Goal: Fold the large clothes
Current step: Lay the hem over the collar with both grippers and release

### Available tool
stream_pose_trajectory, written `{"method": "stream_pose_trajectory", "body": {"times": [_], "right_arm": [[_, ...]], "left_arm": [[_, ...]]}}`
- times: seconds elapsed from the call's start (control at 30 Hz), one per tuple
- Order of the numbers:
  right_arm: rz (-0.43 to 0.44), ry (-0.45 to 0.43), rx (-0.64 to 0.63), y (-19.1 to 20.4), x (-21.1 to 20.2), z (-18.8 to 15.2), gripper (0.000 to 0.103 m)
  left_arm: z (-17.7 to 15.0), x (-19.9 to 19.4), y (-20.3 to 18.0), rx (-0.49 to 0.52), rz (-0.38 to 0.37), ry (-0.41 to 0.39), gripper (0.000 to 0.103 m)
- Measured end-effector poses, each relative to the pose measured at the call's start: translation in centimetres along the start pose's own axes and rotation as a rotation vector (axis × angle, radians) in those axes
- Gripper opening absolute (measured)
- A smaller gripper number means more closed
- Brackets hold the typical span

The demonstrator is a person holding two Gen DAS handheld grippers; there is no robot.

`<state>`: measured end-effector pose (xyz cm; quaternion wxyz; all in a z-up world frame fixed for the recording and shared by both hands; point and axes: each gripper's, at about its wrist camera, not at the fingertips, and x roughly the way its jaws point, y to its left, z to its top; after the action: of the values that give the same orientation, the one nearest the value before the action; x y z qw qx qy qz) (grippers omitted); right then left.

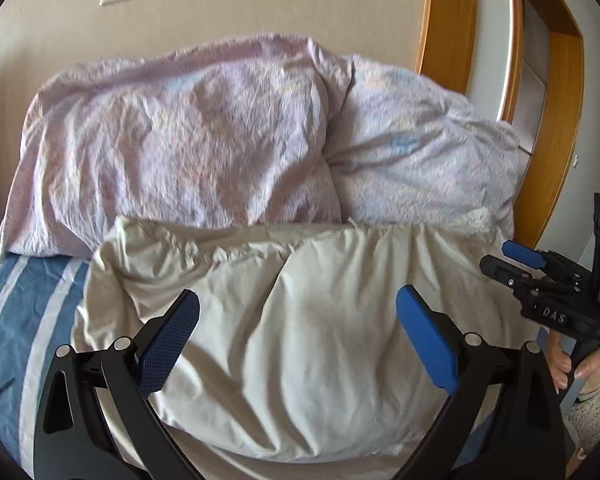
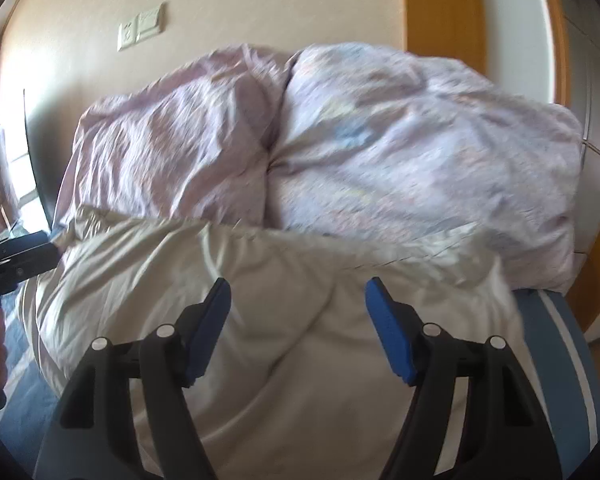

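A cream-white garment [image 1: 300, 332], of thin, crinkled fabric, lies in a folded, puffy heap on the blue-and-white striped bed sheet [image 1: 16, 312]. Its far edge is a gathered, wrinkled hem that runs side to side and touches the lilac floral duvet [image 1: 188, 140] behind it. Soft creases fan across its top, and its near edge curves down toward the front of the bed.
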<state>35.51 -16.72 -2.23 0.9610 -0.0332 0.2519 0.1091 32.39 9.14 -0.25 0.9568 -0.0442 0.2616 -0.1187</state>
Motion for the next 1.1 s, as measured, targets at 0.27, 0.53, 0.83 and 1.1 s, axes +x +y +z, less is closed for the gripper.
{"method": "stream_pose_trajectory", "body": {"times": [0.27,0.53,0.83,1.1], "right_arm": [[-0.112,0.152,-0.017,1.0,6.0,-0.8,0.067],[-0.144,0.253,0.071,-0.4,10.5,-0.5,0.072],[-0.16,0.239,0.104,-0.8,13.1,-1.6,0.078],[-0.178,0.257,0.115,-0.7,12.4,-1.9,0.079]], "left_arm": [[0.0,4.9,0.5,0.001,0.112,0.077,0.099],[0.9,9.4,2.1,-0.052,0.193,0.151,0.102],[0.7,12.4,3.1,-0.092,0.196,0.162,0.102],[0.1,12.3,2.7,-0.09,0.217,0.188,0.102]]}}
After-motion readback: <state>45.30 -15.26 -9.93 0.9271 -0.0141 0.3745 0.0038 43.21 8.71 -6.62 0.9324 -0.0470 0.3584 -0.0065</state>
